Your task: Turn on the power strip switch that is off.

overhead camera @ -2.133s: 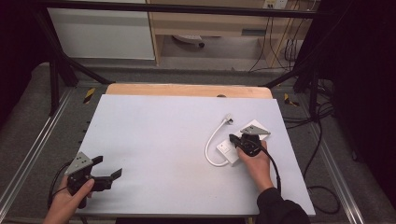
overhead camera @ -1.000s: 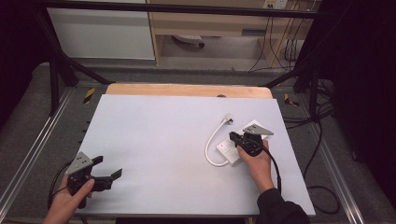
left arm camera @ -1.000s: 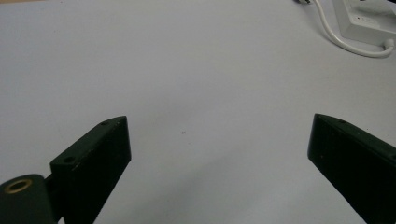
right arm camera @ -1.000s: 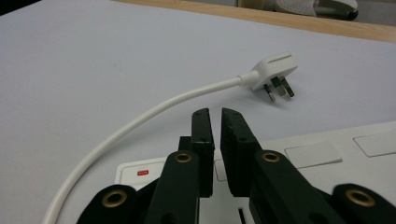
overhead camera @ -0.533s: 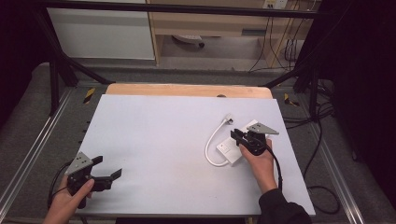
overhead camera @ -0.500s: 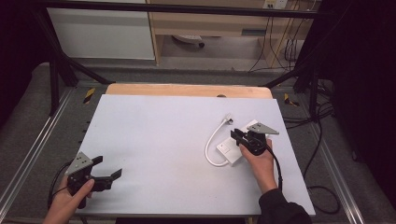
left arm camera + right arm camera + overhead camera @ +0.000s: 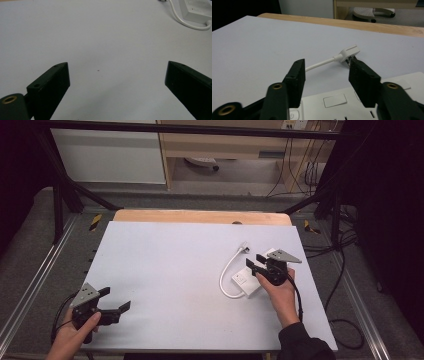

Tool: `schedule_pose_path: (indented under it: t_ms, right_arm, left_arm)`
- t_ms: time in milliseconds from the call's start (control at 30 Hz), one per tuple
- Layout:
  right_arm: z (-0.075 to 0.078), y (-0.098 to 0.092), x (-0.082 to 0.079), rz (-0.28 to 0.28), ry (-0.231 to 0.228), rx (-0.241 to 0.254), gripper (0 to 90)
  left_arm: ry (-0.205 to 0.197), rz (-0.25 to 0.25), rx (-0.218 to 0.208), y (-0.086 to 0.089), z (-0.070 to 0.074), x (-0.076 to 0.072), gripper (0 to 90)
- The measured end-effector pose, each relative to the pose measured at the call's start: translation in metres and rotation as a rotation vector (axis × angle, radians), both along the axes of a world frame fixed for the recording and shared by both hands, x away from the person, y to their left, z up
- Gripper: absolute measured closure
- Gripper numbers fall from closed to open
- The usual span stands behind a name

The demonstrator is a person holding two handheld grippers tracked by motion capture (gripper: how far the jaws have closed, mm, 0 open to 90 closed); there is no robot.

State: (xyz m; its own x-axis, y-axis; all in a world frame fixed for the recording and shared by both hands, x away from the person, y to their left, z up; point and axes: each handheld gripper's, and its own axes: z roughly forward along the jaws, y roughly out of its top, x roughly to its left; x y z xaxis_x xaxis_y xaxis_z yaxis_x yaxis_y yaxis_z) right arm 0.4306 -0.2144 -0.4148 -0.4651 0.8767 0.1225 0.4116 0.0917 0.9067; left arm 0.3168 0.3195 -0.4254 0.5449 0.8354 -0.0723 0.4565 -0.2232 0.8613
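A white power strip (image 7: 244,281) lies at the right of the white table top (image 7: 175,260). Its white cable (image 7: 227,272) curls left and runs back to a white plug (image 7: 243,246). My right gripper (image 7: 255,261) hovers over the strip's far end, open, with nothing between its jaws. In the right gripper view the strip (image 7: 337,100) sits just under the jaws, and the plug (image 7: 349,51) lies beyond my right gripper (image 7: 327,75). My left gripper (image 7: 115,299) is held wide open over bare table at the near left. In the left gripper view, far beyond my left gripper (image 7: 117,82), are the strip (image 7: 197,10) and cable (image 7: 182,21).
A strip of wooden table edge (image 7: 200,216) shows along the far side. Black frame posts (image 7: 57,195) and metal rails (image 7: 30,285) flank the table. Dark cables (image 7: 345,270) hang off the right side, and a light cabinet (image 7: 105,155) stands behind.
My right gripper has shifted a little to the right and farther along the power strip. My left gripper has stayed almost in place, sinking slightly toward the near edge.
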Motion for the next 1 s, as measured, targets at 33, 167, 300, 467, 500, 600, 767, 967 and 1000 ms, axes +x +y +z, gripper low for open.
schedule_pose_path:
  t_ms: [33, 167, 300, 467, 500, 600, 767, 967, 1000]
  right_arm:
    - [0.002, 0.000, 0.000, -0.006, 0.000, 0.004, 40.6]
    - [0.006, -0.001, -0.002, -0.008, -0.007, 0.019, 35.4]
    - [0.010, -0.001, -0.003, -0.016, -0.013, 0.013, 31.9]
    - [0.013, -0.002, -0.006, -0.024, -0.019, 0.014, 26.0]
    - [0.014, -0.002, -0.006, -0.027, -0.024, 0.012, 24.2]
    - [0.018, -0.004, -0.009, -0.033, -0.028, 0.014, 20.1]
    - [0.024, -0.005, -0.012, -0.044, -0.039, 0.025, 11.2]
    - [0.028, -0.005, -0.016, -0.063, -0.066, 0.029, 4.5]
    - [0.027, -0.004, -0.016, -0.066, -0.070, 0.027, 4.1]
  left_arm:
    - [0.000, 0.000, 0.000, 0.000, 0.000, 0.000, 6.0]
    - [0.002, -0.004, -0.003, 0.000, 0.000, 0.000, 6.0]
    - [-0.001, -0.001, 0.000, 0.000, 0.000, 0.000, 6.0]
    - [0.000, -0.004, -0.006, 0.000, 0.000, 0.000, 6.0]
    - [-0.001, -0.004, -0.005, 0.000, 0.000, 0.000, 6.0]
    - [-0.001, -0.004, -0.005, 0.000, 0.000, 0.000, 6.0]
    - [-0.003, -0.002, -0.005, 0.000, 0.000, 0.000, 6.0]
    - [-0.006, 0.002, -0.004, 0.001, 0.000, 0.000, 6.0]
    - [-0.006, 0.003, -0.004, 0.001, 0.000, 0.000, 5.9]
